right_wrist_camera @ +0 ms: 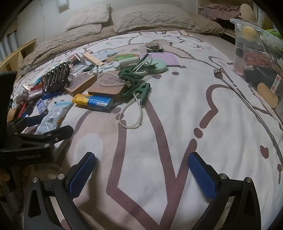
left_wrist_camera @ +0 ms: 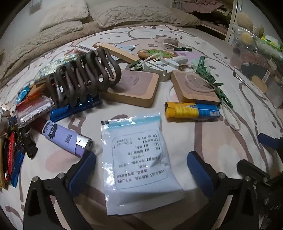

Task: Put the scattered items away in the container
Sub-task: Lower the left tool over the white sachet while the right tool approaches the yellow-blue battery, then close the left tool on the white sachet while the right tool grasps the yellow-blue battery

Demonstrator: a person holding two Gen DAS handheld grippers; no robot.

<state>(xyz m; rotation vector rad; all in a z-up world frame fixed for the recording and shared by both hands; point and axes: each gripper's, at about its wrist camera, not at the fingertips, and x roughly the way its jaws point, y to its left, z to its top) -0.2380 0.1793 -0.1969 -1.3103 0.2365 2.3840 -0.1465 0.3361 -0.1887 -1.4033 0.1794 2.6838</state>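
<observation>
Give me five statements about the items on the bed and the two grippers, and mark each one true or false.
1. The left gripper stands open with the white sachet lying between its fingers. True.
2. The right gripper is shut on the yellow and blue tube. False: it is open above bare bedspread, and the tube lies apart, beside a wooden block.
3. The purple lighter lies to the left of the sachet in the left wrist view. True.
4. The dark wire coil stands on the pillows. False: it rests among the clutter, partly over a blue packet.
5. A metal back scratcher lies on the bedspread, away from the main pile. True.
</observation>
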